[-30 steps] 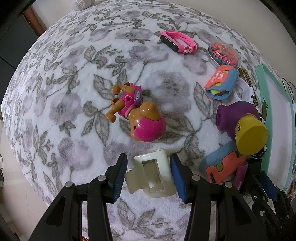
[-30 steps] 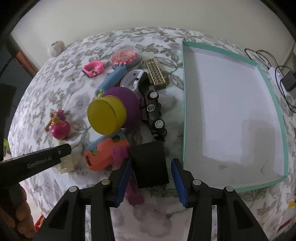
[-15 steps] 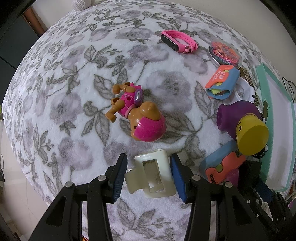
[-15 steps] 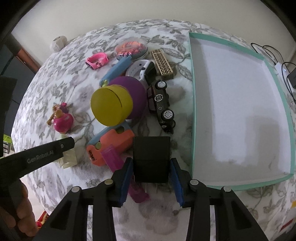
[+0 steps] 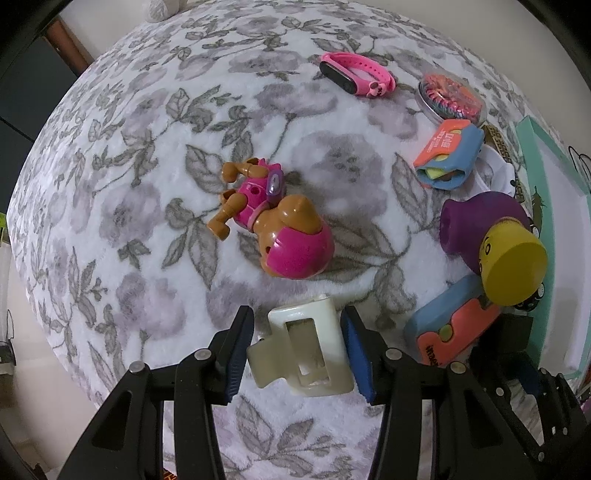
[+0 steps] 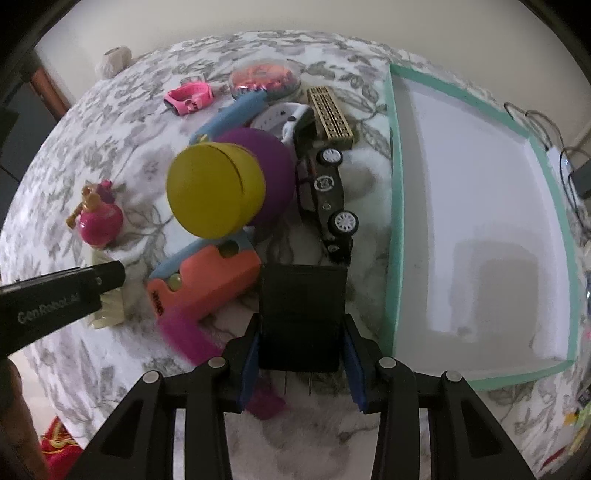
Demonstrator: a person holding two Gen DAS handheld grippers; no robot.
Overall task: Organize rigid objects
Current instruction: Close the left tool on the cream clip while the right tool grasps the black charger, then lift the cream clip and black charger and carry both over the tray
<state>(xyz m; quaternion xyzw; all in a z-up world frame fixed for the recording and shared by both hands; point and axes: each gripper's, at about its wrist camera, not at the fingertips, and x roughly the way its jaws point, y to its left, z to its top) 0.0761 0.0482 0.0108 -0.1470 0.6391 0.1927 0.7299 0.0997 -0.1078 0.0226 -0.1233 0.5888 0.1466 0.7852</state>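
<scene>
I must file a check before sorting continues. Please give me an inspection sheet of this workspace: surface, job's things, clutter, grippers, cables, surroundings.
Surface: floral fleece cover, soft and uneven.
Job's things: cream hair claw between the left fingers; black plug adapter, prongs toward the camera; teal-rimmed tray, nothing seen inside.
Clutter: pink dog toy, pink watch band, yellow-and-purple toy, toy car, two orange-and-blue cases, round tin, gold-patterned box, magenta piece.
Grippers: left gripper open, a gap on its left side; right gripper has just closed on the adapter.
Cables: dark cords beyond the tray.
Surroundings: pale wall.
</scene>
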